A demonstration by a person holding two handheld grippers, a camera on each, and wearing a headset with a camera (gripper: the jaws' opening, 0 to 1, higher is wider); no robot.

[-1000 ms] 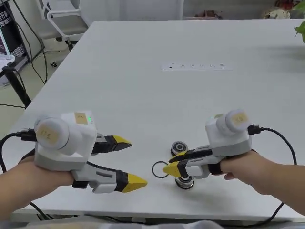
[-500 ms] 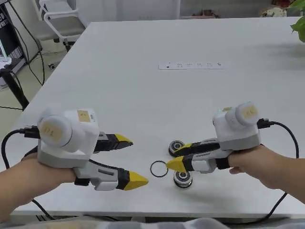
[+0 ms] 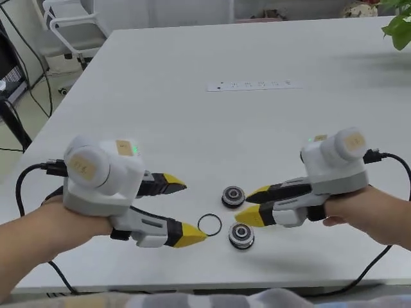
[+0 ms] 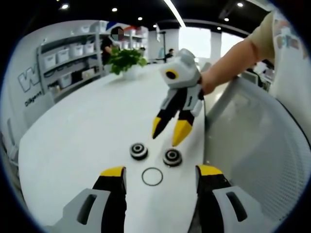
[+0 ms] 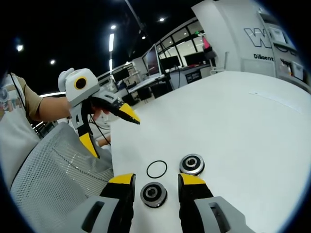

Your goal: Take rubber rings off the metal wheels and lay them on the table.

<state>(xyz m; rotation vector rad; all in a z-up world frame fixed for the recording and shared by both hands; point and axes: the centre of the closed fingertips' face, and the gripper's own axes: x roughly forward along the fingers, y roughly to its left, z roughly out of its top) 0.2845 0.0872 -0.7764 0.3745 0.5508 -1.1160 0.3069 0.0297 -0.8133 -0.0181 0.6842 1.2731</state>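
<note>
A thin black rubber ring [image 3: 198, 224] lies flat on the white table [image 3: 192, 128], just left of two small metal wheels. One wheel [image 3: 232, 196] sits farther back, the other [image 3: 241, 235] nearer the front edge. My left gripper [image 3: 185, 210] is open, and its yellow tips flank the ring [image 4: 142, 176] from the left without touching it. My right gripper [image 3: 250, 205] is open too and hovers just right of the wheels. In the right gripper view the near wheel [image 5: 153, 194] shows between its jaws, with the other wheel [image 5: 192, 164] and the ring [image 5: 147, 170] beyond.
A flush socket strip [image 3: 253, 85] sits in the table's middle. A plant [image 3: 398, 25] stands at the far right corner and a chair [image 3: 70, 19] beyond the far left. The table's front edge [image 3: 212, 282] runs close behind the wheels. Cables trail from both grippers.
My right gripper has drawn back to the right, off the near wheel, with its jaws wider apart. The ring now lies free on the table. The left gripper edged closer to it.
</note>
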